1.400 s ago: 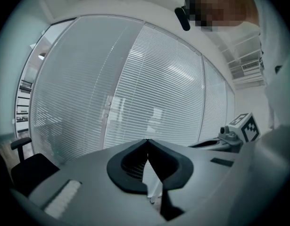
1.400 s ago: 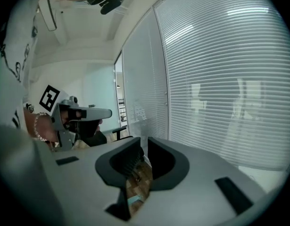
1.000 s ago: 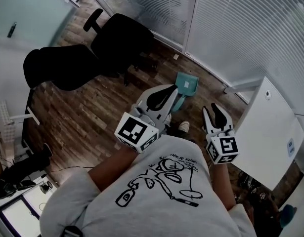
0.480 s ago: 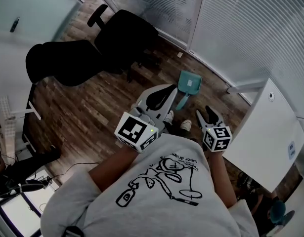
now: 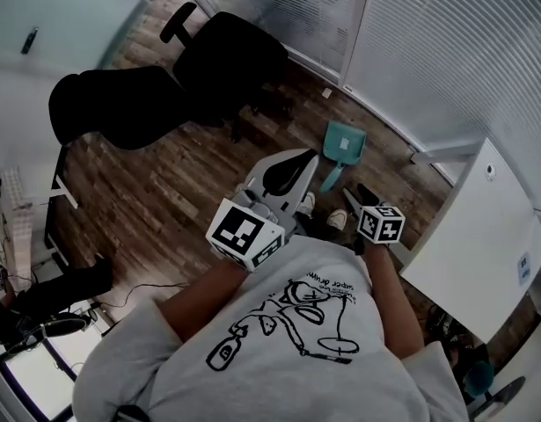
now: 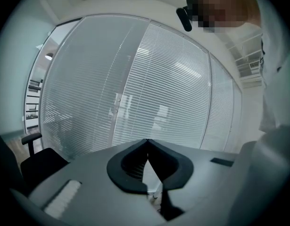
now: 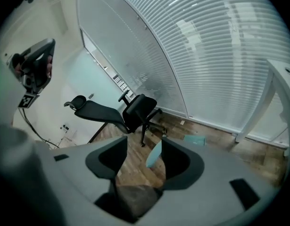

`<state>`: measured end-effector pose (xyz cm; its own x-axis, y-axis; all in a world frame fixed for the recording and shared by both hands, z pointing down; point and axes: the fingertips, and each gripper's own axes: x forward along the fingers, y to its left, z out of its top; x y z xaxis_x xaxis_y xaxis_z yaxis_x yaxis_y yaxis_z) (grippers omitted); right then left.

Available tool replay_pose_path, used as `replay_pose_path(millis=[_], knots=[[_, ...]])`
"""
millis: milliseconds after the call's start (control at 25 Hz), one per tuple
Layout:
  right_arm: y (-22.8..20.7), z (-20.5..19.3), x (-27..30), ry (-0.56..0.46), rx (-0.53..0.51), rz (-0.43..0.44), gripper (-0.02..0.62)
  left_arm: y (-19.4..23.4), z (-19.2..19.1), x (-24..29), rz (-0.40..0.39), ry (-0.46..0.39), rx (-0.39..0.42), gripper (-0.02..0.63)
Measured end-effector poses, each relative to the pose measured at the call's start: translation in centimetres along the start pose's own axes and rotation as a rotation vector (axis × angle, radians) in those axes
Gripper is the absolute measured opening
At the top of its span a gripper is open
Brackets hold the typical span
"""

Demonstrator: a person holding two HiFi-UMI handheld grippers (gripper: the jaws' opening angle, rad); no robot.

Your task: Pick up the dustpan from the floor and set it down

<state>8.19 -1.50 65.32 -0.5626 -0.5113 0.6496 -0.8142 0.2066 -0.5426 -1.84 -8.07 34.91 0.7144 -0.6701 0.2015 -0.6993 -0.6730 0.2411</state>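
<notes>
A teal dustpan [image 5: 345,142] lies on the wooden floor near the glass wall, its handle [image 5: 328,179] pointing toward me. In the right gripper view the pan [image 7: 195,139] lies farther off and the handle [image 7: 154,155] shows through the gap between the jaws, beyond them and apart from them. My right gripper [image 5: 364,193] [image 7: 145,142] hangs low beside the handle's near end; its jaws have just been opening and stand open with nothing pressed between them. My left gripper [image 5: 307,160] [image 6: 147,141] is held in front of my chest, shut and empty, facing the blinds.
Two black office chairs [image 5: 226,60] [image 5: 112,104] stand on the floor to the left of the dustpan. A white table [image 5: 468,227] is at the right, by the blind-covered glass wall [image 5: 446,51]. My shoes [image 5: 338,221] are just below the handle.
My right gripper has dropped toward the floor and the dustpan handle, and its jaws have spread apart. The left gripper has stayed where it was.
</notes>
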Motion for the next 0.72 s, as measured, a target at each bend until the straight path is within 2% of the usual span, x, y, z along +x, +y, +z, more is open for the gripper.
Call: replay_pose_path(millis=[360,720], knots=[[-1.0,-1.6,4.5,0.06,0.054,0.014,0.204,0.9,-1.2,-0.6,0.02,0.031,-0.015,0.002],[-2.9,-3.7,8.2,0.104,0.18,-0.006,0.213,2.0,-2.2,-1.3,0.042,0.072,-0.028,0.002]])
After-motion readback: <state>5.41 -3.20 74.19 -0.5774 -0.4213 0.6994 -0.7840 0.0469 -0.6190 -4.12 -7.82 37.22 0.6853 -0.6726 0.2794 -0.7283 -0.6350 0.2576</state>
